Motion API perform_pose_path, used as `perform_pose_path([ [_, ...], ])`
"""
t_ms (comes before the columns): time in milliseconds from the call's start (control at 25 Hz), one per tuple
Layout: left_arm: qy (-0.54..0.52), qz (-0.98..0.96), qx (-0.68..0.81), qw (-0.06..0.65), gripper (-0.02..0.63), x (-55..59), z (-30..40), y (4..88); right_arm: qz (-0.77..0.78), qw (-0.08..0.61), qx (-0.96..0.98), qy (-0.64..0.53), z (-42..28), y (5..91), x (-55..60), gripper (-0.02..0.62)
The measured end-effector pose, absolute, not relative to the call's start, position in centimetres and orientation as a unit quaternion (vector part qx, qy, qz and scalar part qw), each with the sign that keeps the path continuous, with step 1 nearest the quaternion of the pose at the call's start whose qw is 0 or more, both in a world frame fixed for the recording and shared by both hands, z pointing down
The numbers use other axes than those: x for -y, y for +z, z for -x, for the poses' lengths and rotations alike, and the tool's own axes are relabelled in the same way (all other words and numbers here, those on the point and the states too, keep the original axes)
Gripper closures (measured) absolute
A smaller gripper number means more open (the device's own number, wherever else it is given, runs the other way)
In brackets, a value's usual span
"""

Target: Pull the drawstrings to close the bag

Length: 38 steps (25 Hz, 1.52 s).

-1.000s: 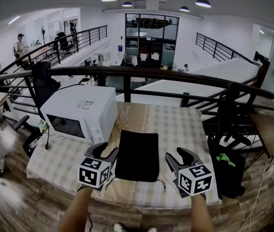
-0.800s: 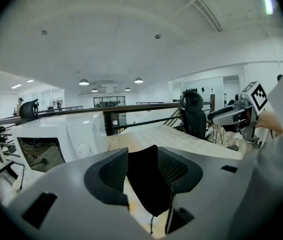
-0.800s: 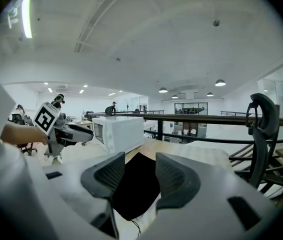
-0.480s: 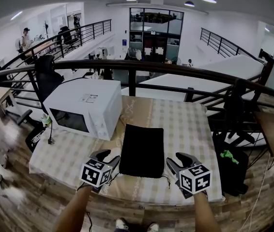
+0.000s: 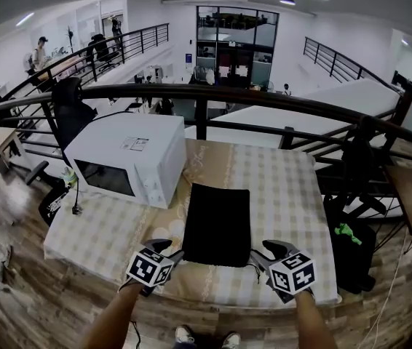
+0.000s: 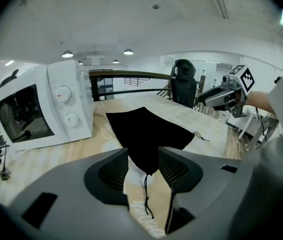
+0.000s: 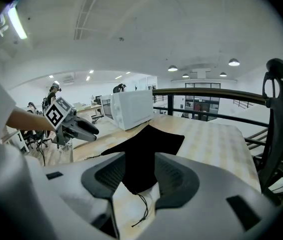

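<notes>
Approach step. The black bag (image 5: 218, 225) lies flat on the counter (image 5: 282, 187), mouth at the near side. The left tool (image 5: 168, 250), released, frames the left drawstring (image 6: 145, 194). The right tool (image 5: 264, 251), released but just narrowing, frames the right drawstring (image 7: 142, 209), ungripped. Next, probably: clench both and pull apart.

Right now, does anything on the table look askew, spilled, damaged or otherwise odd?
Nothing stands out. The black bag lies flat on the checked tablecloth, its drawstrings trailing loose from the near corners. The microwave stands upright beside it.
</notes>
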<state>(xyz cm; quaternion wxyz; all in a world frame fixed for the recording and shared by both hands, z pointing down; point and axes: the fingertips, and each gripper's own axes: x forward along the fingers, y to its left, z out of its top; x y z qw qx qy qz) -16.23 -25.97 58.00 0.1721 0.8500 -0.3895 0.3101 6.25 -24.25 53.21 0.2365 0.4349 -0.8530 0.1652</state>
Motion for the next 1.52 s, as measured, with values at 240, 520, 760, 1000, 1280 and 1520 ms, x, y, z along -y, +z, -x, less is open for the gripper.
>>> perform_pose_path([
  [240, 0.336, -0.846, 0.37, 0.183, 0.408, 25.5, 16.2, 60.5, -0.416, 0.269, 0.849, 0.182, -6.0, 56.5, 23.7, 0.411],
  [520, 0.371, -0.845, 0.33, 0.196, 0.405, 24.5, 15.9, 63.3, -0.384, 0.31, 0.849, 0.189, -6.0, 59.6, 23.2, 0.411],
  [760, 0.413, -0.838, 0.301, 0.19, 0.403, 24.1, 15.9, 65.4, -0.359, 0.344, 0.844, 0.201, -5.9, 62.2, 22.7, 0.411],
  [1000, 0.434, -0.833, 0.285, 0.192, 0.403, 24.1, 15.8, 66.6, -0.343, 0.365, 0.84, 0.21, -6.1, 64.3, 22.2, 0.411],
  [1280, 0.452, -0.829, 0.265, 0.195, 0.407, 24.5, 15.4, 67.3, -0.32, 0.393, 0.837, 0.204, -6.1, 66.0, 21.9, 0.414],
  [1520, 0.469, -0.823, 0.251, 0.198, 0.422, 24.7, 15.2, 67.9, -0.314, 0.402, 0.836, 0.201, -6.2, 66.9, 22.2, 0.434],
])
